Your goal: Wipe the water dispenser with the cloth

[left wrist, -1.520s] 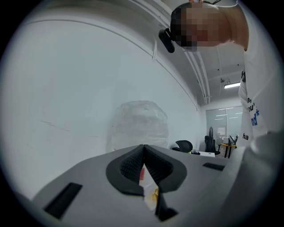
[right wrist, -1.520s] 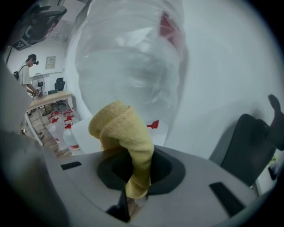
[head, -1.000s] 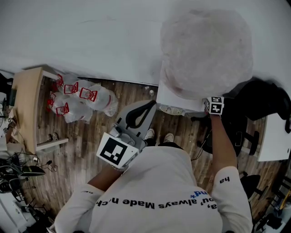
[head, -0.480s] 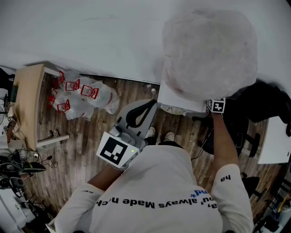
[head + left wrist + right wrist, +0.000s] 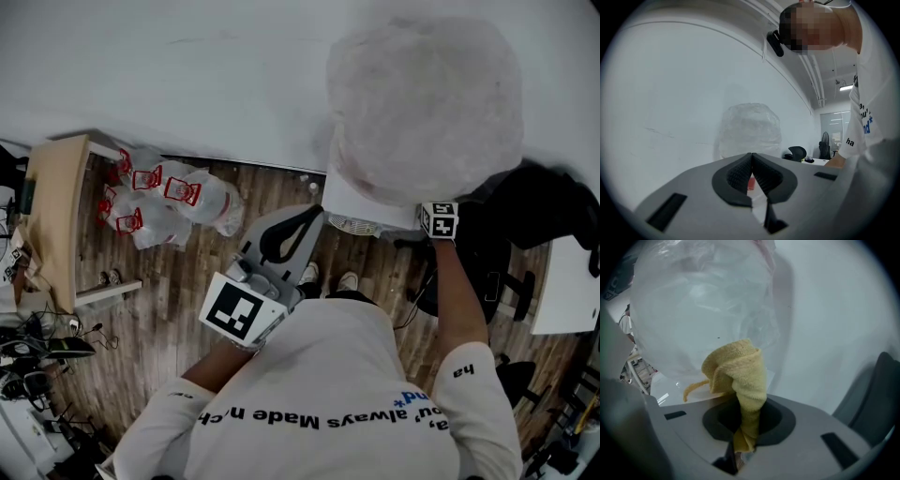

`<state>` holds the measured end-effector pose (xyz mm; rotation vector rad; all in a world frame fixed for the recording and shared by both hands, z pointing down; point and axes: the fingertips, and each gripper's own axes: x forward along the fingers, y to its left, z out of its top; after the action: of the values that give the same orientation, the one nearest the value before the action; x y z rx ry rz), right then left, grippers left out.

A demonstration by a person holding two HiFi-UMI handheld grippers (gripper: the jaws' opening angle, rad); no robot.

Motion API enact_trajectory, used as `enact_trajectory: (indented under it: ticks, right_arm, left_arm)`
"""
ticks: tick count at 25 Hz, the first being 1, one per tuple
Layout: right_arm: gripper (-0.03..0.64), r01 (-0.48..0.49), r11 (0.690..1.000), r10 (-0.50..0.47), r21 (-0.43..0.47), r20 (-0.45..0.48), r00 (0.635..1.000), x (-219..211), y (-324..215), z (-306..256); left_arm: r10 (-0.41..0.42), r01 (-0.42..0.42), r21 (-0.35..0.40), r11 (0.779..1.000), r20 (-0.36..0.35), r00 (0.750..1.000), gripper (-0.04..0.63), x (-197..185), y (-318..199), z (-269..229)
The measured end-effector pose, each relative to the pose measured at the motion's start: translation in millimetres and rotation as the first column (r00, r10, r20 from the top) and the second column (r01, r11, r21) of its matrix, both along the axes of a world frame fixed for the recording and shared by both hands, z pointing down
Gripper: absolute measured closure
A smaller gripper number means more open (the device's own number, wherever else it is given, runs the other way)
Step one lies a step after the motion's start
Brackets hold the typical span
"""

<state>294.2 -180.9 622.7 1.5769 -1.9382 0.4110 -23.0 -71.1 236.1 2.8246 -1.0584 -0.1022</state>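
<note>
Cloth [image 5: 740, 376], yellow terry, is clamped in my right gripper [image 5: 746, 425]. The fingers [image 5: 780, 423] are tight on its lower end, w/ the rest bunched & standing up past the tips. One loose thread curls off to the left. It's up at the foot of the big bottle [image 5: 698, 305] on the water dispenser [image 5: 361, 204]. The bottle is wrapped in clear crinkled plastic, and I can't tell if the cloth actually touches it. In the head view my right gripper's marker cube sits at the dispenser's front right corner, just under the bottle's edge, w/ my arm stretched out to it. White wall [image 5: 834, 310] is behind.

My left gripper [image 5: 751, 169] is close in front of my chest, well apart from the dispenser & pointing toward it. Its fingers [image 5: 736, 177] are together at the tips w/ nothing btwn them. A bit of red shows thru the slit lower down; it's something behind, not held.

On the wood floor [image 5: 187, 291] left of the dispenser, by the wall, is a heap of clear plastic bags [image 5: 178, 211] w/ red handles. Farther left is a wooden counter [image 5: 54, 220]. Right of the dispenser are a black office chair [image 5: 539, 220] & the corner of a white counter [image 5: 567, 286].
</note>
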Motion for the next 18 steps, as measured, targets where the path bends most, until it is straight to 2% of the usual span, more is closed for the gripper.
enact_trajectory:
  ticks: [18]
  right_arm:
    - [0.561, 0.031, 0.999, -0.029, 0.026, -0.058, 0.998, -16.9, 54.1, -1.3]
  left_arm:
    - [0.02, -0.02, 0.006, 1.0, -0.014, 1.0, 0.577, 6.8, 9.2, -3.6]
